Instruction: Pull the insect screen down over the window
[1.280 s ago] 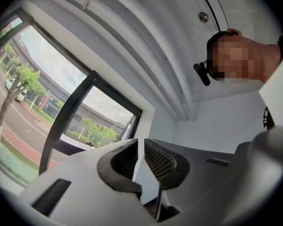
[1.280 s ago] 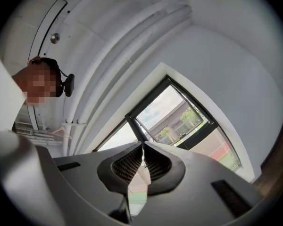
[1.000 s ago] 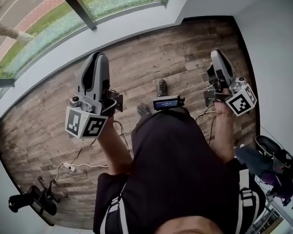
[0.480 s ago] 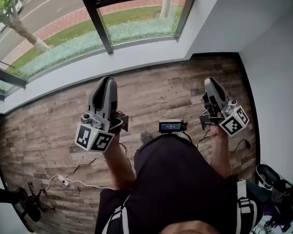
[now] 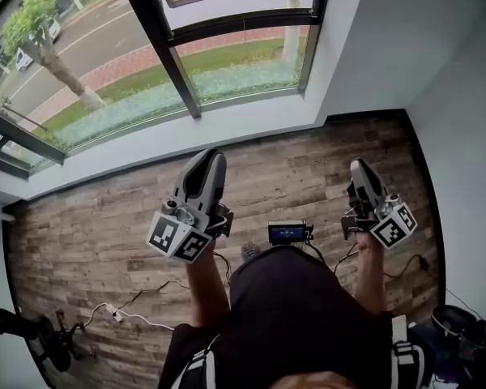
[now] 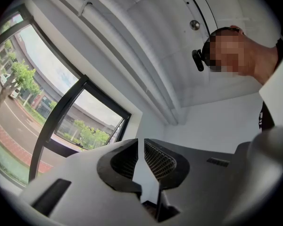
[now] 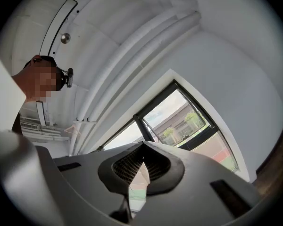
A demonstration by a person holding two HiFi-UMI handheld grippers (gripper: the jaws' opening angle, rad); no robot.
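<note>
We stand facing the window [image 5: 235,67] with both grippers held out at waist height over the wooden floor [image 5: 105,217], tilted slightly upward toward the glass. The left gripper [image 5: 209,157] has its jaws drawn almost together, with only a thin slit between them and nothing in it. The right gripper [image 5: 360,168] has its tips touching and is also empty. We cannot make out the insect screen in any view. This could be the approach, with the screen rolled up above, or standing back with the mesh already down. Only the first would call for an upward reach.
</note>
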